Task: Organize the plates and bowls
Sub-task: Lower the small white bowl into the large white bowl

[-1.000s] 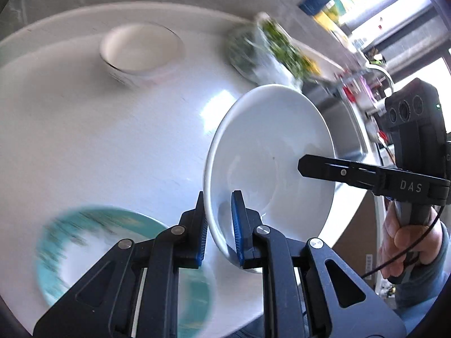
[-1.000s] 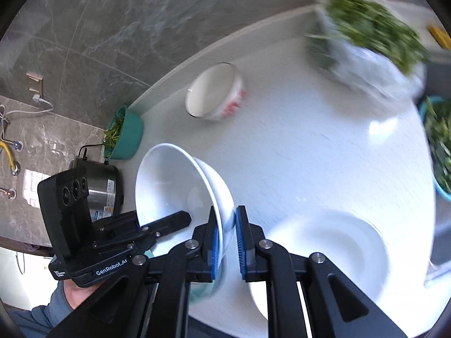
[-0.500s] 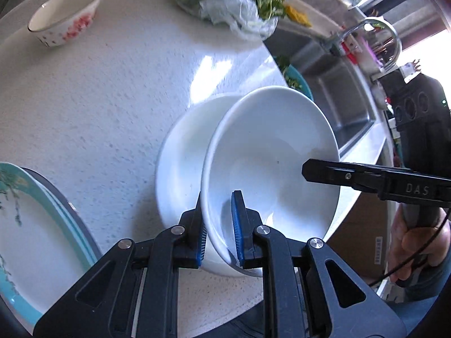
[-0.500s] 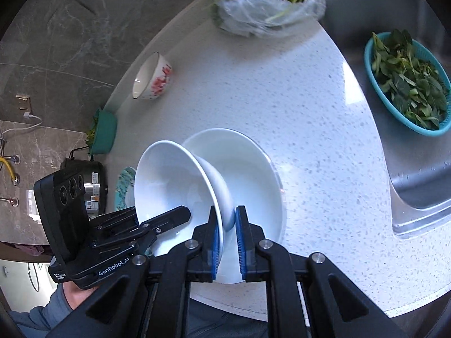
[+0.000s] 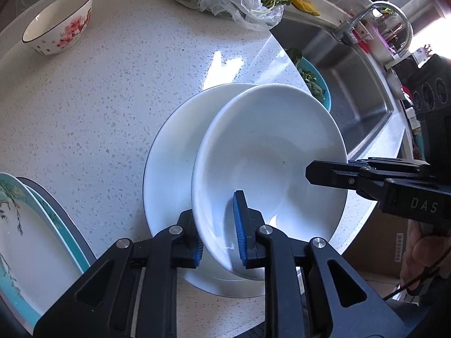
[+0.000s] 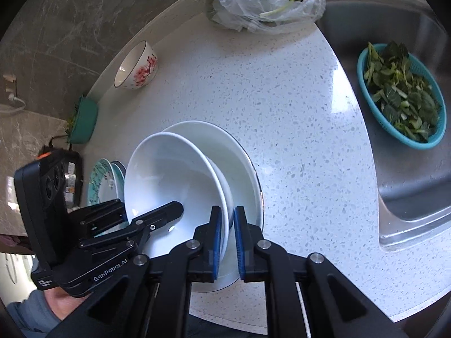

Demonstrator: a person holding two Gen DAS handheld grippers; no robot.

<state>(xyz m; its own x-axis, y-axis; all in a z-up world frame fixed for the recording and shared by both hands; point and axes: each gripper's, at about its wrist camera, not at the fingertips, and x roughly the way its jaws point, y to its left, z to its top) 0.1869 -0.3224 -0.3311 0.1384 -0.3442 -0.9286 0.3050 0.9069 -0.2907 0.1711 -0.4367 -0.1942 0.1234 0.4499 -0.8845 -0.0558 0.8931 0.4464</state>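
I hold the white bowl (image 5: 270,152) by opposite rim edges, tilted above the white plate (image 5: 169,152) that lies near the front edge of the desk (image 5: 98,98); the left gripper (image 5: 218,231) has its jaws nearly closed on the near rim, one pad inside and one outside, and has just been opening slightly with the rim between the pads; the right gripper (image 6: 225,236) is clamped narrowly on the opposite rim. Risk, as I judge it: if the left pads slacken further before the bowl seats, the glazed rim may slip and knock the plate; an uneven release could leave the bowl off-centre or push the plate toward the front edge. Against the earlier frames, the bowl has come down from open desk to sit over the plate; the floral bowl (image 5: 59,22) and the teal-rimmed plates (image 5: 28,231) at the left edge lie unmoved.
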